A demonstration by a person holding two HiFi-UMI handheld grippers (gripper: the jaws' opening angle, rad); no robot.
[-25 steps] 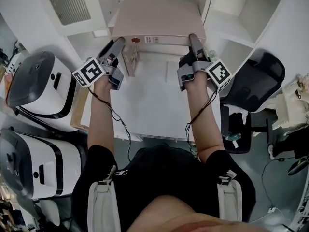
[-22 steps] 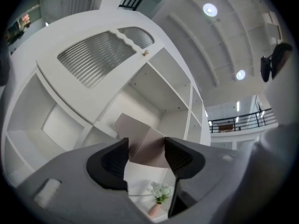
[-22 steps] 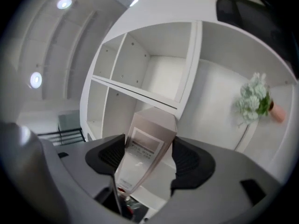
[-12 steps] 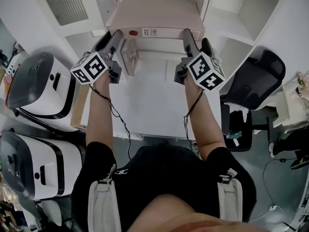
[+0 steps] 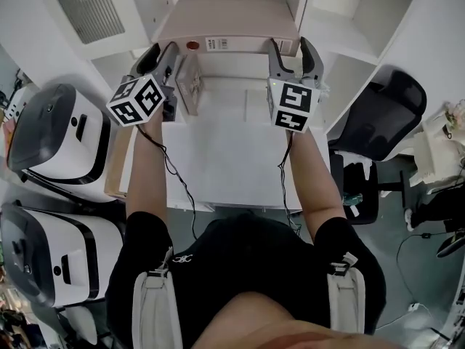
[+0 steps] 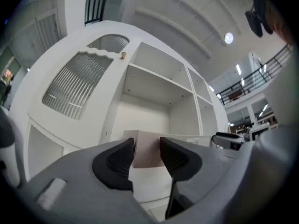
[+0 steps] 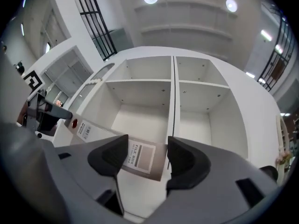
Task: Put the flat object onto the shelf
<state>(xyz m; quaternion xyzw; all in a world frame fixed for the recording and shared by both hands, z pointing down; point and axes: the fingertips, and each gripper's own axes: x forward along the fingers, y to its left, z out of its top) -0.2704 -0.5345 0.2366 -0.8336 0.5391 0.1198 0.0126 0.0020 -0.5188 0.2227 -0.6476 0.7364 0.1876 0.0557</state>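
Your left tool is sitting right at the near left corner of the file box. Its jaws are closing in with a gap between them. In the left gripper view the box's pinkish end is showing in that gap, but the pads aren't pressing on it as far as I can see. Your right tool is doing much the same at the near right corner. Its jaws are spread sideways and closing, and the FILE BOX label on the spine is showing between them, so they're not pinching anything either.

The box itself is lying flat in the mouth of a compartment of the white shelf, fitting between the compartment's two side walls. Its spine is facing you, with the red dot toward the left end. I can't tell whether it's resting fully on the board.

You're reaching over the white desk with both arms stretched out. A black office chair is sitting off to your right, and two white machines are on your left.
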